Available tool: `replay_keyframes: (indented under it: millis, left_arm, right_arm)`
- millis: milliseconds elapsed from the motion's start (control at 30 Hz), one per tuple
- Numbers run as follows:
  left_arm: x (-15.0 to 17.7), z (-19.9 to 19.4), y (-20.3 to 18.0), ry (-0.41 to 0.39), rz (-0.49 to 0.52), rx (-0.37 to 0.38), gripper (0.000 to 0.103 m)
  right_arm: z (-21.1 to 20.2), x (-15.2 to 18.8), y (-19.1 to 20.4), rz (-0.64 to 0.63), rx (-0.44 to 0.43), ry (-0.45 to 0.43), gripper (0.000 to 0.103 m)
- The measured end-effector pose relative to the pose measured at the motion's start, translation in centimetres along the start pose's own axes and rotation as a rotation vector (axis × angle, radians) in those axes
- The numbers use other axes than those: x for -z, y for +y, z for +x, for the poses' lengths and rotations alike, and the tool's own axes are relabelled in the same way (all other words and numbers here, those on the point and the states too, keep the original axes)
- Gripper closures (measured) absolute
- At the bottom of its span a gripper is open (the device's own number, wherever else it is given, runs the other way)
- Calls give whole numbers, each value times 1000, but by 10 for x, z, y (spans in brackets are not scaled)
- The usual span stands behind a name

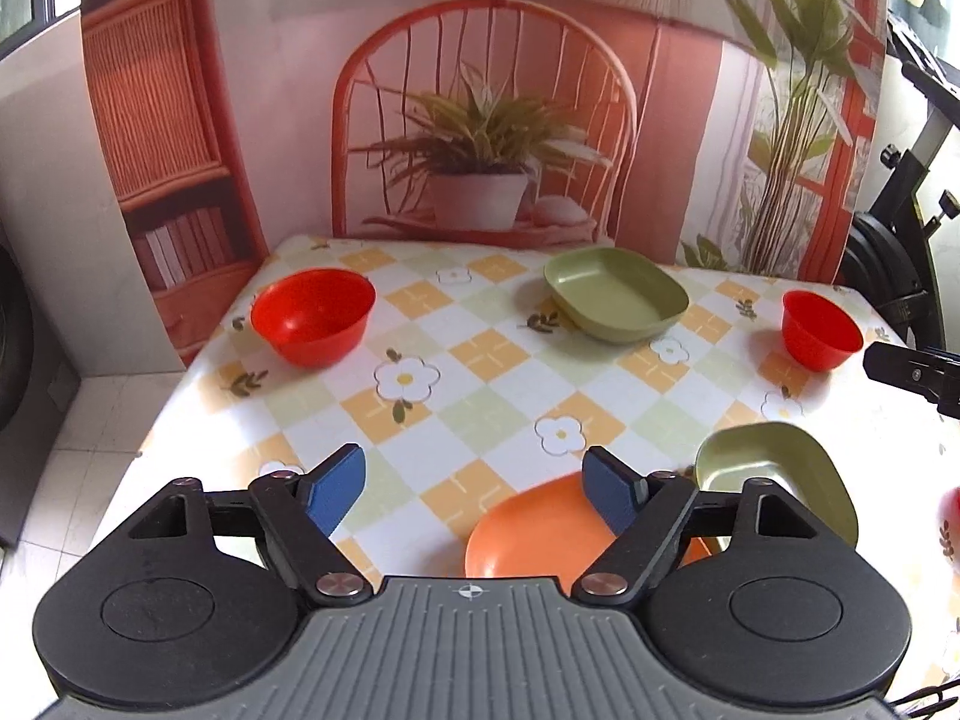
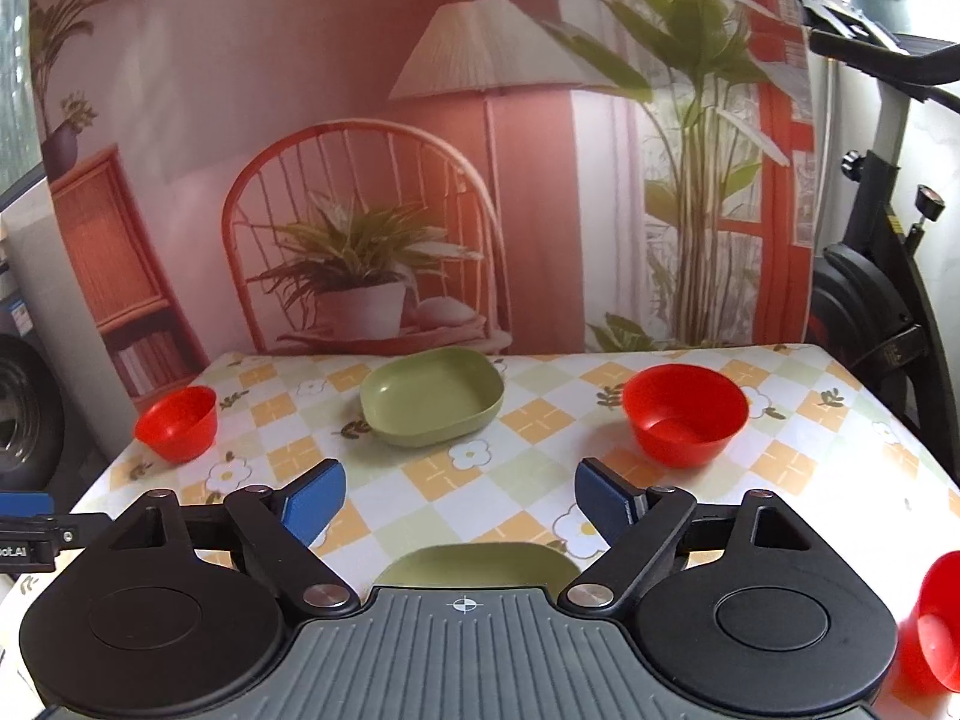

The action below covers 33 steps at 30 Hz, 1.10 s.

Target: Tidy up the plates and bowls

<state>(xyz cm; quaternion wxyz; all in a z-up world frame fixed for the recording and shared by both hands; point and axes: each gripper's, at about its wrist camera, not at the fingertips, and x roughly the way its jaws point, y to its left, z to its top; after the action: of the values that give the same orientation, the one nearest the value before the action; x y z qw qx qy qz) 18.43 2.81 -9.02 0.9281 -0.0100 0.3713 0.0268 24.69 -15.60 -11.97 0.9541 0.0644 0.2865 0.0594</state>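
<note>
Hovering wide open, each hand-held gripper (image 1: 474, 489) (image 2: 459, 501) holds nothing.

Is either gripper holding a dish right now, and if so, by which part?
Nothing is held. The left gripper and the right gripper are both open, with only tablecloth showing between their fingers.

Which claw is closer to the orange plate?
The left claw. The orange plate lies right under its open fingers, beside its right one. The right claw hovers over a green dish; no orange plate shows there.
</note>
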Motion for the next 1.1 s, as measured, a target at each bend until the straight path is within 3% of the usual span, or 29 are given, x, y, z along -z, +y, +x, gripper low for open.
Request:
replay_keyframes:
  millis: [100,167,233,567,667,733,833,1100]
  left_arm:
    - [15,17,1,11,-3,-12,26]
    - [25,31,2,59,-31,-16,31]
    - [32,43,4,109,-58,11,42]
    - [57,60,6,206,-107,71,55]
    - [61,63,6,220,-101,65,66]
    - [64,65,8,228,-115,72,81]
    - [67,66,12,236,-134,64,87]
    - [69,72,15,256,-168,67,87]
  right_arm:
    - [13,12,15,-42,-42,17,33]
    - [21,19,22,-55,-70,29,39]
    - [30,26,29,-63,-91,54,46]
    - [60,53,59,-148,-148,162,72]
    - [65,60,67,-172,-165,191,76]
    - [68,64,72,-193,-172,201,79]
    - [73,69,77,-207,-182,226,81]
    - [77,76,80,-210,-163,242,84]
